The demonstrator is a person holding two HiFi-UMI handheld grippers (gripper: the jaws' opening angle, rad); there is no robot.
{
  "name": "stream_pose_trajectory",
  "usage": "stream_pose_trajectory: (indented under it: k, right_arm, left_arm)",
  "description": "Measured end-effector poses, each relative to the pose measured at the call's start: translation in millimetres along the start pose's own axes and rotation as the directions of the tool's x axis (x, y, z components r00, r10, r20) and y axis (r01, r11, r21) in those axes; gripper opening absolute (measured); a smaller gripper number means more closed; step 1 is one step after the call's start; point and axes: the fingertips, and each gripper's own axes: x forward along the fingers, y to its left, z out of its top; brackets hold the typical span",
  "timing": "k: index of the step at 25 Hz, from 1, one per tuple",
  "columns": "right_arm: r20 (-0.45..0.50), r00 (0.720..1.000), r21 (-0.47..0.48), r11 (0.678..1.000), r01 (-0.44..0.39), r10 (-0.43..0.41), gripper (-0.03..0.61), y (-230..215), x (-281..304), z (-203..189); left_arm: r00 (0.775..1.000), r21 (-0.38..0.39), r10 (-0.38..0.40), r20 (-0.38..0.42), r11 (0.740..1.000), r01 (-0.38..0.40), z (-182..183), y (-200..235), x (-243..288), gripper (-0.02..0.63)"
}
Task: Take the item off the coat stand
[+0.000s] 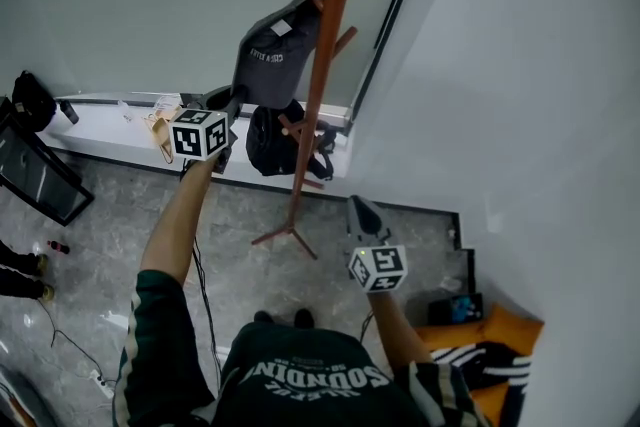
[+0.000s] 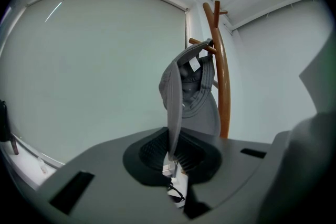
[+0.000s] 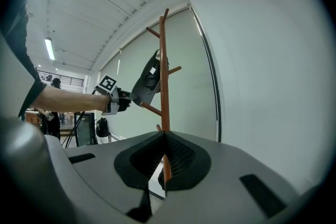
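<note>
My left gripper (image 2: 173, 153) is clenched on the edge of the grey cap's brim (image 2: 172, 118), the thin brim running straight down between the two pads. That arm is stretched out ahead of me, nearly level. The cap (image 1: 275, 55) hangs by its back opening on an upper peg (image 2: 202, 45) of the wooden coat stand (image 1: 322, 85), and its crown tilts out from the pole toward my left side. My right gripper (image 3: 164, 136) has its pads pressed together with nothing between them. It sits lower and nearer my body, apart from the stand, with the pole lined up beyond its tips. Below the cap a black bag (image 1: 268, 140) hangs lower on the stand, close against the pole. The stand's feet spread on the grey floor (image 1: 230, 215), just in front of a white sill (image 1: 110, 120) that runs under the window. Down by the wall on my right lies a heap of orange and black clothes (image 1: 490, 345).
</note>
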Motion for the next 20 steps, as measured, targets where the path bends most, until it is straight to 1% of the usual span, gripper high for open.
stream_pose_trajectory:
  k: [5,10,14,20]
  right_arm:
    - [0.007,1.0,0.001,1.0,0.004,-0.004,-0.002,-0.4,0.1,0.1]
    - [0.003,1.0,0.005,1.0,0.008,-0.008,-0.002,-0.6,-0.3,0.2]
    - [-0.001,1.0,0.007,1.0,0.013,-0.013,-0.002,-2.3,-1.0,-3.1]
    - [0.002,1.0,0.014,1.0,0.02,-0.02,-0.002,-5.3,0.2,-6.3]
  left_arm:
    - [1.0,-0.02,-0.005,0.007,1.0,0.005,8.8,7.2,-0.9,0.014]
    - [1.0,-0.015,0.002,-0.001,1.0,-0.002,17.2,11.4,-0.5,0.014]
    - [1.0,-0.031,0.004,-0.012,1.0,-0.004,18.5,14.7,3.1,0.014]
    - [1.0,-0.044,-0.004,-0.004,0.999,0.004,22.9,18.0,7.4,0.014]
